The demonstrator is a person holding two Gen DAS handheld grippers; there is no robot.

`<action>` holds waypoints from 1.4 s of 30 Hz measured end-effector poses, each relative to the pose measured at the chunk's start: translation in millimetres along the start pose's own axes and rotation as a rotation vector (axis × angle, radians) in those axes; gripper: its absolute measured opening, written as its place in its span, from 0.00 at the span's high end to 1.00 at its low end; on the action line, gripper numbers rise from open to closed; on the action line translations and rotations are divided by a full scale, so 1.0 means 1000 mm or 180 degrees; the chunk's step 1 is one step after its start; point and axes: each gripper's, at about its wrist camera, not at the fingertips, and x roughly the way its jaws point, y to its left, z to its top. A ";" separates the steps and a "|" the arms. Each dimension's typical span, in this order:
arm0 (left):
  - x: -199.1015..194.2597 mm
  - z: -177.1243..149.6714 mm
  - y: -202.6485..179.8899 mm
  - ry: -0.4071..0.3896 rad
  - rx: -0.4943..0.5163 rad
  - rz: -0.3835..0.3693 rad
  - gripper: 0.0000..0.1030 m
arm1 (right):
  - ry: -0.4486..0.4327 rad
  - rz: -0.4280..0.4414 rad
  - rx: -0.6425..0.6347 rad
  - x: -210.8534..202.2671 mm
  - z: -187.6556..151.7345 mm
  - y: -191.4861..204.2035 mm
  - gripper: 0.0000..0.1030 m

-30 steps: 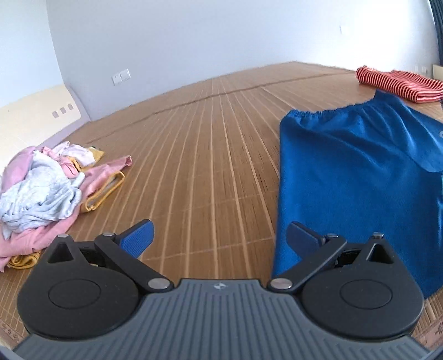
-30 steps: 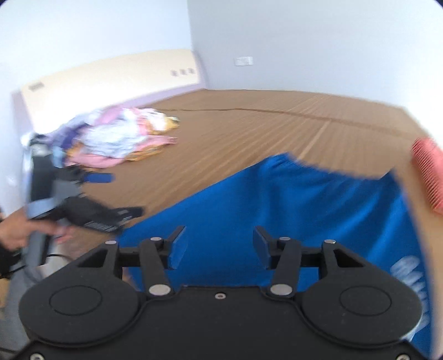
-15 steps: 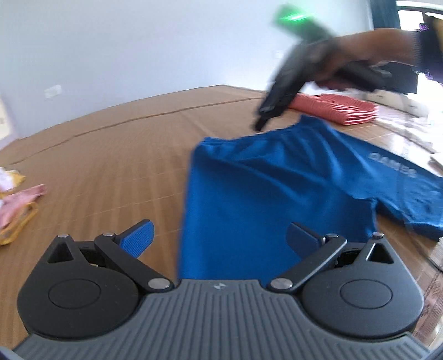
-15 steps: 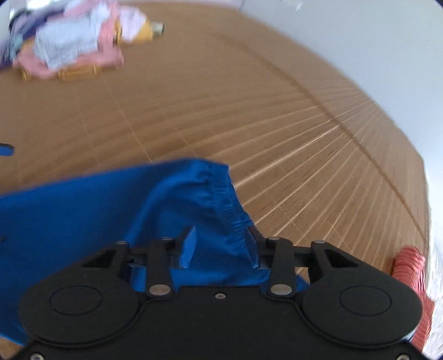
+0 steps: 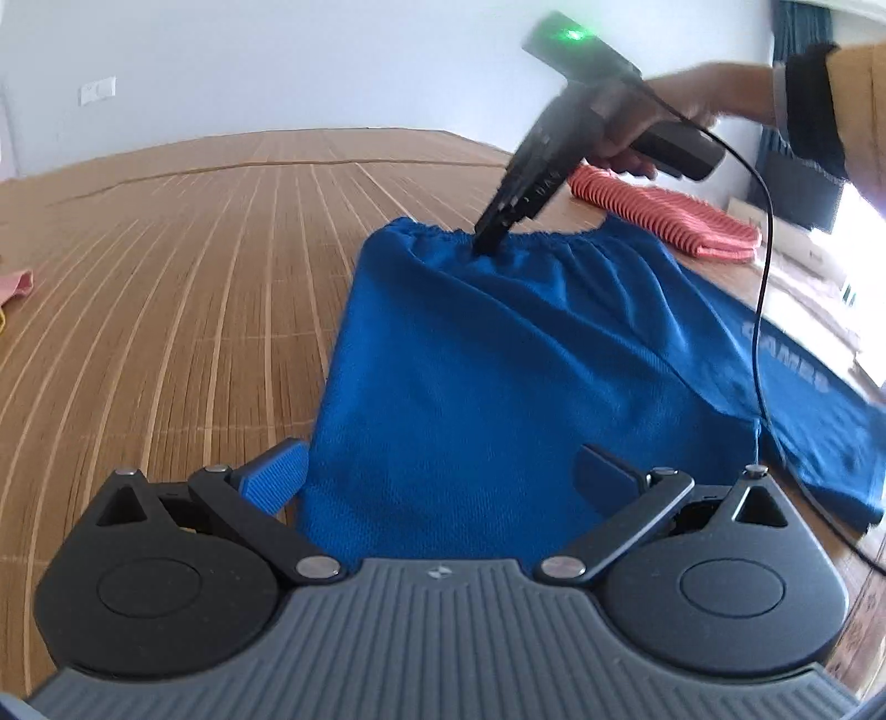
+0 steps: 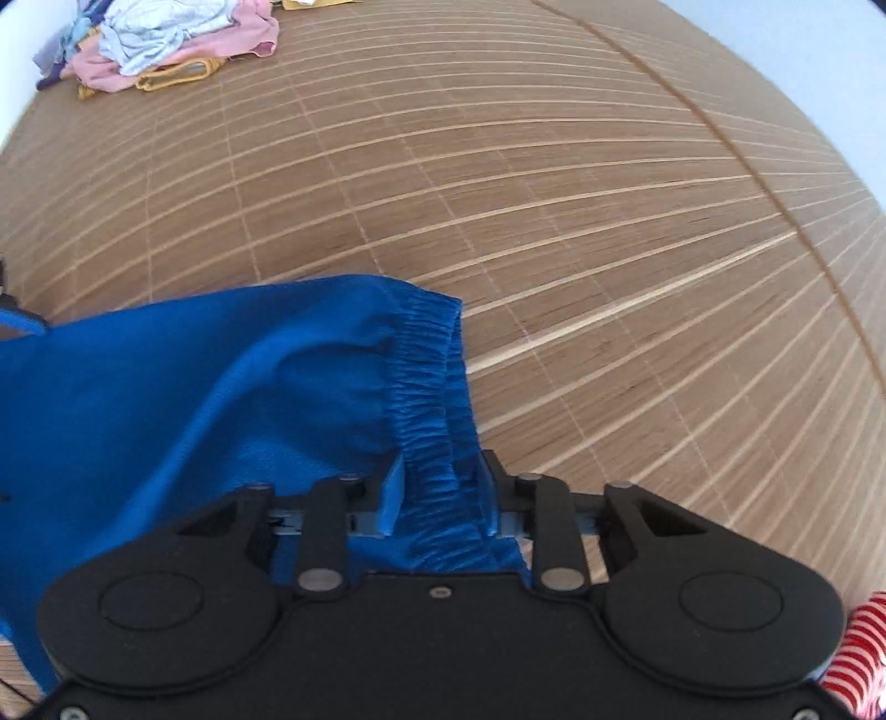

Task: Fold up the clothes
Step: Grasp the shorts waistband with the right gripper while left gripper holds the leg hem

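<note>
Blue shorts point(image 5: 498, 360) lie spread on the bamboo mat point(image 5: 194, 277), elastic waistband at the far end. My left gripper point(image 5: 440, 471) is open and hovers over the near edge of the shorts, one blue pad off the cloth on the left, the other above it. My right gripper point(image 5: 486, 246), held by a hand point(image 5: 692, 99), points steeply down onto the waistband. In the right wrist view the gathered waistband point(image 6: 437, 387) fills the gap between the fingers of the right gripper point(image 6: 440, 482). Its jaws are closing, both pads touch the cloth, and folds pull toward it.
A folded red-and-white striped garment point(image 5: 664, 221) lies beyond the shorts on the right, also visible as a striped corner point(image 6: 864, 653). A pile of pink, grey and yellow clothes point(image 6: 166, 44) sits far across the mat. The right gripper's cable point(image 5: 764, 277) hangs over the shorts.
The right gripper swept across to the waistband, tipped downward and narrowed its jaws around it. The left gripper turned toward the shorts, which now fill the middle of its view.
</note>
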 end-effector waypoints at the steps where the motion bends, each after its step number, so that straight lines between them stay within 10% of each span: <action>1: -0.001 0.000 -0.001 0.0000 0.0000 0.0013 0.00 | 0.0014 0.0012 -0.0038 0.000 0.001 0.000 0.75; 9: -0.001 -0.006 -0.014 0.0071 0.0171 0.0147 0.00 | -0.0004 -0.0208 -0.0029 0.000 0.006 -0.008 0.90; 19: -0.005 -0.011 -0.017 0.0081 0.0177 0.0157 0.00 | -0.0188 -0.0524 0.0117 -0.022 0.008 -0.019 0.85; 42: -0.005 -0.011 -0.020 0.0102 0.0201 0.0197 0.00 | -0.0294 -0.0299 0.0031 -0.018 0.015 -0.010 0.77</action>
